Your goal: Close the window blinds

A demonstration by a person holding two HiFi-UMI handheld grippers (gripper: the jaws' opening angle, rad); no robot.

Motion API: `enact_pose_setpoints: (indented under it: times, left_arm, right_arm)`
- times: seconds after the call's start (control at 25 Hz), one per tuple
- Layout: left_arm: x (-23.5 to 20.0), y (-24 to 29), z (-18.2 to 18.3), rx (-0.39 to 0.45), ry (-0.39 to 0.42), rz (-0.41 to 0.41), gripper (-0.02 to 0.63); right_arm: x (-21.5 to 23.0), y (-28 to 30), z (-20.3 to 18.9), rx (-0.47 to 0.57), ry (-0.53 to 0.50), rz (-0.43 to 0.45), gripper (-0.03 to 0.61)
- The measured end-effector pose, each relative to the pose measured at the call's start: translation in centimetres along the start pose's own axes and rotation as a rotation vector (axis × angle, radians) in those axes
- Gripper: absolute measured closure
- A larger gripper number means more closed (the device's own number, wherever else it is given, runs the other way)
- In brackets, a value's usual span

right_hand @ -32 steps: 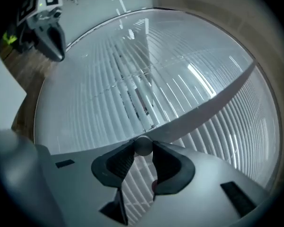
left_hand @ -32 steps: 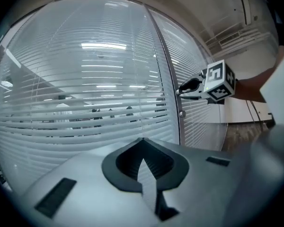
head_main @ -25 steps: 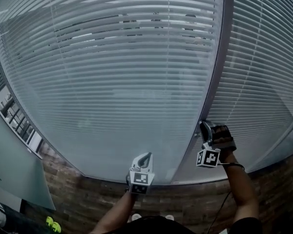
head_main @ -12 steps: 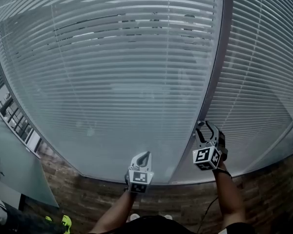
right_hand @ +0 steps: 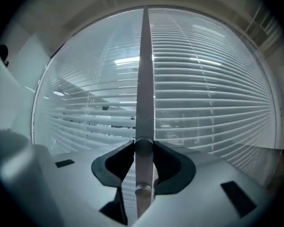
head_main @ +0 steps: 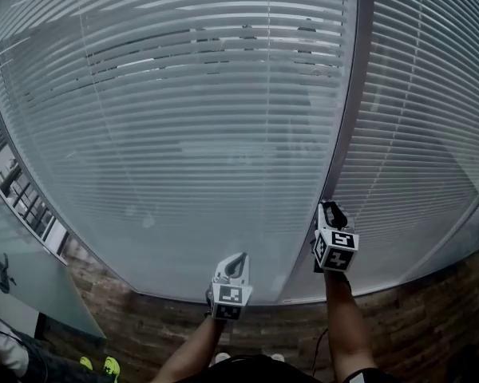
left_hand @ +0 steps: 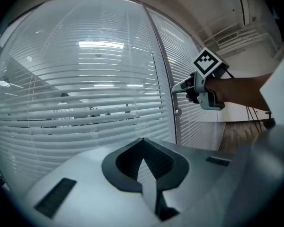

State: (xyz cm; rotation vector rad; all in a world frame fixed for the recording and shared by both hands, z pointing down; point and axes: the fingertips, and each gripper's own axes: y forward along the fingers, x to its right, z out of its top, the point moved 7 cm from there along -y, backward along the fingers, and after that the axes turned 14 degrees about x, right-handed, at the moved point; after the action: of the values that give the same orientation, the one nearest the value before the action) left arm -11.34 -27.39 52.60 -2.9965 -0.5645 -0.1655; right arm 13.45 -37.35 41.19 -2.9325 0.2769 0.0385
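At the window, we hold both tongs up to the glass, behind which the window blinds [head_main: 191,118] hang across a wide left pane. A second set of slats [head_main: 431,134] fills the pane to the right. A grey upright frame post [head_main: 353,94] divides the two panes. The slats of the left pane lie nearly level, and in its upper part dark strips of what lies behind show between them.

Our right gripper [head_main: 329,208] stands at the post, low on the window, with its marker cube turned towards us. In the right gripper view, a small round knob [right_hand: 143,148] on the post sits between the jaw tips. The jaws have just been closing, and they lie against the knob's two sides with no gap that we can see. A second round stub [right_hand: 143,189] shows on the post, lower in that view.

Our left gripper [head_main: 241,256] hovers to the left of the post, near the bottom edge of the left pane and apart from the right gripper. In the left gripper view, its jaws meet at the tips and carry nothing. They point at the slats without touching anything.

Below the window runs a band of brick-patterned wall [head_main: 144,317].
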Motion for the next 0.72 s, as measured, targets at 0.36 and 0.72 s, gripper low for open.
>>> enact_pose_setpoints:
  times: [0.36, 0.72]
  left_arm:
    - [-0.7, -0.28, 0.38, 0.012, -0.003, 0.02, 0.614]
    - [-0.13, -0.48, 0.12, 0.006, -0.014, 0.013, 0.614]
  right_arm:
    - [-0.08, -0.04, -0.04, 0.012, -0.071, 0.011, 0.453]
    - [-0.26, -0.18, 0.53, -0.011, -0.203, 0.046, 0.453]
